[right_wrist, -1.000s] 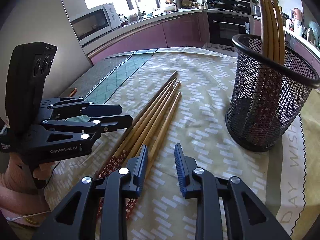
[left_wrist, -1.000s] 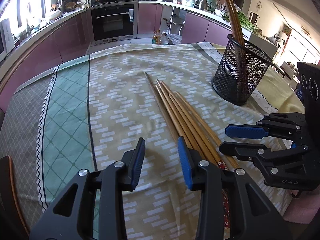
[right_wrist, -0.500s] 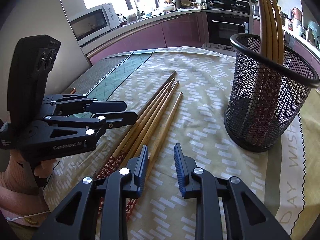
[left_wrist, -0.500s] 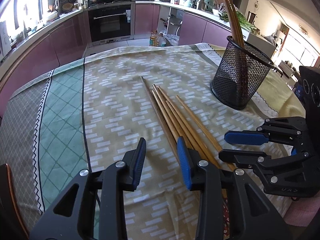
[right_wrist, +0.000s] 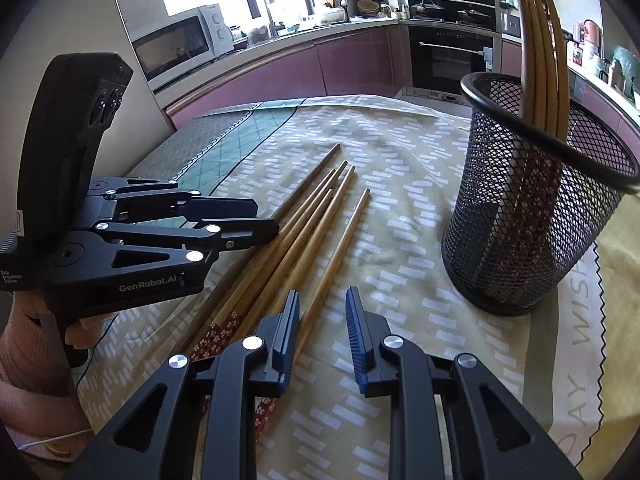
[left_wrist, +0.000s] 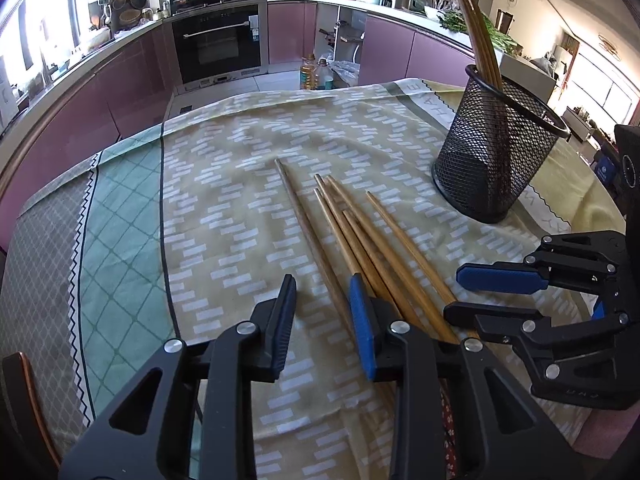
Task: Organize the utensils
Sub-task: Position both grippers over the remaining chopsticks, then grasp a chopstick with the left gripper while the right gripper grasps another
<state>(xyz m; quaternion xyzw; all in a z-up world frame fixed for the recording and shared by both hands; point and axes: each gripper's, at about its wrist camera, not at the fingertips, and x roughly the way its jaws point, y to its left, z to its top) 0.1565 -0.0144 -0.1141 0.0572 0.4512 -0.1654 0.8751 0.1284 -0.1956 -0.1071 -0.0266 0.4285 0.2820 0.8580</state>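
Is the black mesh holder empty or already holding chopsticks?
Not empty. Several chopsticks stand upright in the mesh holder, tips rising above its rim, while other chopsticks lie flat on the tablecloth.

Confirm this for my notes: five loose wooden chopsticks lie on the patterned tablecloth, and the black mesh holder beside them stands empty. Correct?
Not quite. The black mesh holder is not empty: several wooden chopsticks already stand in it, as the right wrist view shows. The rest holds: five loose wooden chopsticks lie on the patterned tablecloth beside it.
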